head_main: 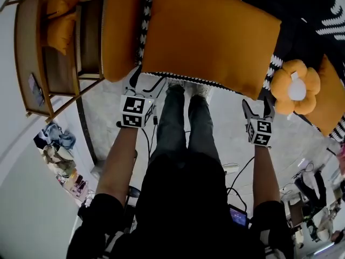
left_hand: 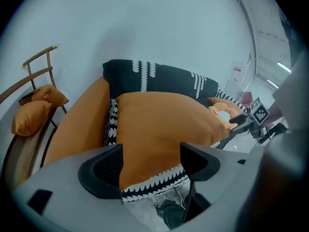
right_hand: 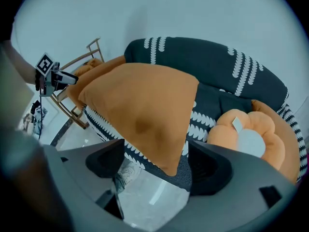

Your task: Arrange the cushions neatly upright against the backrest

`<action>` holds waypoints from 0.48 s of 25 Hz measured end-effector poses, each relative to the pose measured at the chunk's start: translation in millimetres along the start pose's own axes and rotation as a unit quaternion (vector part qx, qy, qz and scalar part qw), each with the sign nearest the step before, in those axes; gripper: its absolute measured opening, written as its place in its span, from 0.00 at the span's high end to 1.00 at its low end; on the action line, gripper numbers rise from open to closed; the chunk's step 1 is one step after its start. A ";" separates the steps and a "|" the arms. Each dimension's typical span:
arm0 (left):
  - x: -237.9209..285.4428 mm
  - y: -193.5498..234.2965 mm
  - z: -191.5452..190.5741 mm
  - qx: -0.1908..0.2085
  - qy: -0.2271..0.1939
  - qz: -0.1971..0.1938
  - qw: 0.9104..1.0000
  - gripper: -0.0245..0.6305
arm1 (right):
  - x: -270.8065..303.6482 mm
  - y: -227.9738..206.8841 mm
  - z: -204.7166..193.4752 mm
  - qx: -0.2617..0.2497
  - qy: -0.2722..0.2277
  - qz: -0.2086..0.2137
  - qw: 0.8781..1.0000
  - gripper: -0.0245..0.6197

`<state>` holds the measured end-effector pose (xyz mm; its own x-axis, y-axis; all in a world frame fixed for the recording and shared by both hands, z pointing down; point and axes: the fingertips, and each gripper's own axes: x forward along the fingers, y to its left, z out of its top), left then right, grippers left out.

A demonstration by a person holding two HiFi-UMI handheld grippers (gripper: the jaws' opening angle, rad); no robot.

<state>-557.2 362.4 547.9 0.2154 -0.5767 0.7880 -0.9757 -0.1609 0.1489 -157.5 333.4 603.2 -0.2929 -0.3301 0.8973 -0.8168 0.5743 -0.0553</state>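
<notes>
Cushion (head_main: 210, 36), big, orange and puffy, lies flat on the sofa (right_hand: 212, 98). It is not yet standing up. The left claw (head_main: 144, 85) and right claw (head_main: 259, 109) are both wide and hold nothing, one near each front corner. I think the next move is to pinch those corners and tip it up against the dark backrest (left_hand: 164, 79). A soft flower cushion (head_main: 295, 88) sits beside it.

open floor (head_main: 232, 136) fronts the sofa (head_main: 302, 7), whose edge the orange cushion (head_main: 210, 36) overhangs.
</notes>
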 end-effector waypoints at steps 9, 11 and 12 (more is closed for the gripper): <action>43.5 22.4 -72.8 -0.024 0.066 0.010 0.997 0.37 | 51.9 -16.3 -39.9 0.034 0.052 -0.035 0.997 0.31; 52.2 23.4 -80.0 -0.019 0.075 0.006 0.997 0.37 | 60.1 -16.2 -46.0 0.030 0.066 -0.034 0.997 0.31; 55.8 24.2 -81.9 -0.018 0.078 0.005 0.997 0.37 | 63.7 -15.2 -47.6 0.029 0.071 -0.034 0.996 0.31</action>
<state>-572.2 391.9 644.4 0.2002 -0.4465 0.8721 -0.9790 -0.1262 0.1601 -140.1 339.3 682.1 -0.1666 -0.2549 0.9525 -0.8609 0.5085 -0.0146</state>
